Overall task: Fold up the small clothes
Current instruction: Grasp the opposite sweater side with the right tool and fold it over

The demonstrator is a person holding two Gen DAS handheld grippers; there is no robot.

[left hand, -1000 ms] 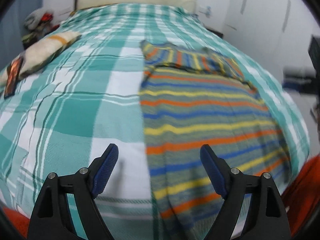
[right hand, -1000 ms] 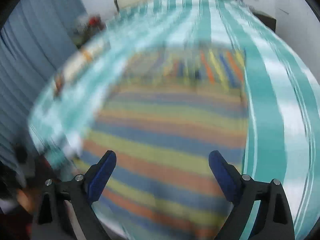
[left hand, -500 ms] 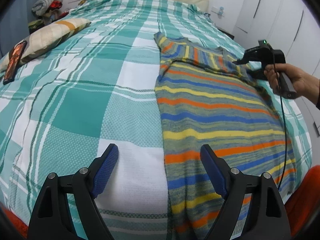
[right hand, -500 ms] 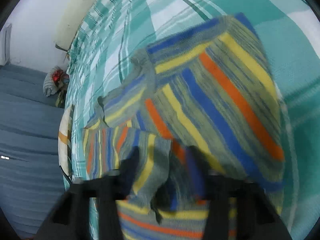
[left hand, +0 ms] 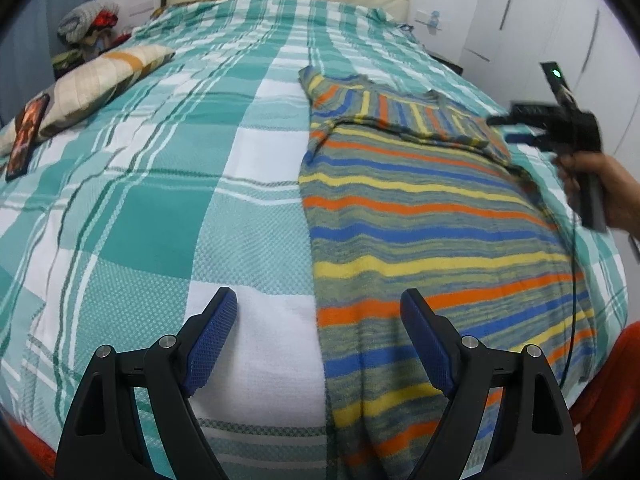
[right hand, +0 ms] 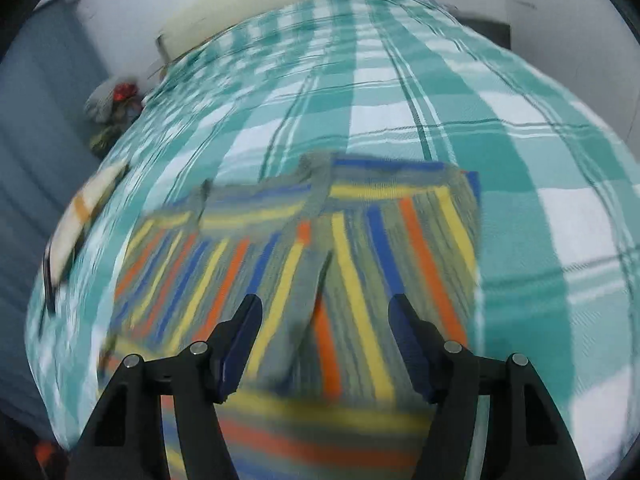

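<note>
A knitted sweater (left hand: 420,220) striped in blue, yellow, orange and grey lies flat on the right half of a bed. Both its sleeves are folded across its top (right hand: 320,248). My left gripper (left hand: 316,294) hangs open over the bedspread at the sweater's lower left edge, with nothing between its fingers. My right gripper (right hand: 324,300) hovers above the folded sleeves; its jaws are opening and the pads touch no cloth. In the left wrist view the right gripper (left hand: 508,130) sits at the sweater's upper right corner, held by a hand (left hand: 612,196).
The teal and white plaid bedspread (left hand: 160,200) covers the whole bed. A pillow (left hand: 100,84) and a phone (left hand: 28,136) lie at the left edge, with a heap of clothes (left hand: 88,28) behind. White wardrobe doors (left hand: 560,20) stand on the right. A cable (left hand: 574,280) trails over the sweater.
The right gripper was shut on a sleeve half a second ago; now it has let go and the sleeve lies flat across the sweater's top. The left gripper has stayed put.
</note>
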